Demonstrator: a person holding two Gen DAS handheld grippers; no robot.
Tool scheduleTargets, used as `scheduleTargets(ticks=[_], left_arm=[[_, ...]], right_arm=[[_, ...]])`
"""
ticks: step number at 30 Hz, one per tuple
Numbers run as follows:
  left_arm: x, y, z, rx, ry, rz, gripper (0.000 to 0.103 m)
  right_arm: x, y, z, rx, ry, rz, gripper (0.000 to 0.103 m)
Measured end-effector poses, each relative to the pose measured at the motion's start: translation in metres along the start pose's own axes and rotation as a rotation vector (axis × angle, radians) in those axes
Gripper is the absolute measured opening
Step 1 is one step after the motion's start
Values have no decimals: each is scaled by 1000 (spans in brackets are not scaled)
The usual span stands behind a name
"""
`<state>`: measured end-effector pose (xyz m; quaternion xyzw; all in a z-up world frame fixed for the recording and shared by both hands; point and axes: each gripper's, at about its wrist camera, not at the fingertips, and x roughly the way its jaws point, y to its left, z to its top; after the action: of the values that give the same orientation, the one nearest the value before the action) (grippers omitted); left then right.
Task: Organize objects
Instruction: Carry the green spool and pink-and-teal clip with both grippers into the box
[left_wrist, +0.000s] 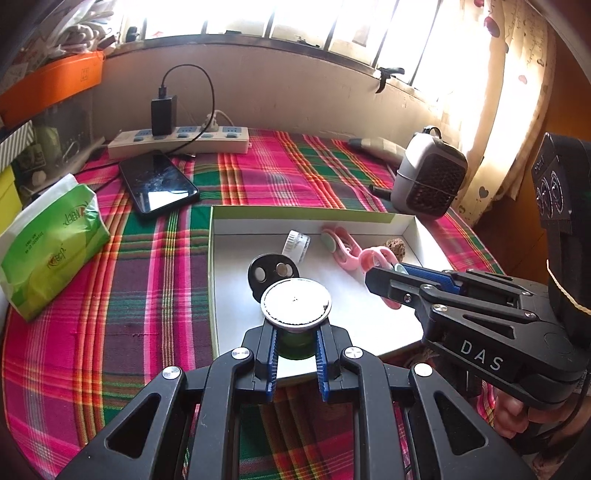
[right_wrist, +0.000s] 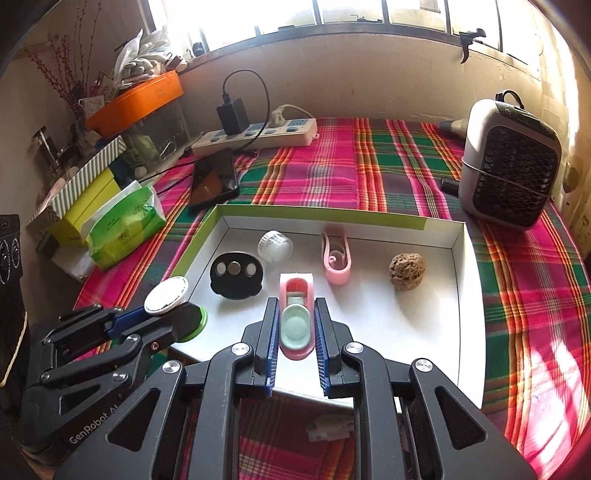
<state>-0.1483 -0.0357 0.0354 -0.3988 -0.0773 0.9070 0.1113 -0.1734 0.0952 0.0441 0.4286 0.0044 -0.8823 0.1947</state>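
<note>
My left gripper (left_wrist: 295, 332) is shut on a round green item with a silver-white top (left_wrist: 295, 302), held over the near left part of a shallow white box with a green rim (left_wrist: 295, 212). My right gripper (right_wrist: 295, 317) is shut on a pink clip with a mint pad (right_wrist: 295, 325), above the box floor near its front edge (right_wrist: 317, 216). Inside the box lie a black disc with holes (right_wrist: 236, 275), a white ribbed cap (right_wrist: 274, 246), a second pink clip (right_wrist: 335, 258) and a walnut (right_wrist: 406, 271). The two grippers hang side by side.
The box sits on a plaid cloth. A phone (left_wrist: 159, 184), a power strip with a charger (left_wrist: 177, 142) and a green tissue pack (left_wrist: 51, 247) lie left and behind. A small grey fan (right_wrist: 509, 162) stands at the back right. An orange box (right_wrist: 136, 101) tops the left clutter.
</note>
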Motion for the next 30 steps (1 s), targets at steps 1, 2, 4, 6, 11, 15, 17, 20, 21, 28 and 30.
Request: scheduleTargets(ticks=[1,2,4,6,11,15,17,20,21,28,30], left_arm=[[2,0,1,2,3,0,15],[5,-1,1,5,7,1,15],[10,-1,2,14,20,13,15],[14,-1,3,16,28,16,15],[25,-1,4,30,50,15,15],[32,3,6,24,66,22,15],[34,3,7,33,65,25,15],[37,2,8,43,65,30,15],[38,1,8,47,65,34,15],[41,1,10,77,49,48,15],[42,1,10,85,42,55,15]], right_arm=[[3,0,3,-4,4,0,19],[6,0,6,-4,9,2,19],[12,-1,11,-9,18,-5,19],[19,-3,14,-11,31,-8,19],[34,-5,19,-16,62,4,19],[44,-7,21,-24,88,8,19],[48,-8,23,-22,94,2,19],[53,-8,26,-25,99,5,19],[55,-8,26,-30,101,0,19],[64,-6,33,-38,98,-6,19],[66,-6,35,-44,95,-10,19]])
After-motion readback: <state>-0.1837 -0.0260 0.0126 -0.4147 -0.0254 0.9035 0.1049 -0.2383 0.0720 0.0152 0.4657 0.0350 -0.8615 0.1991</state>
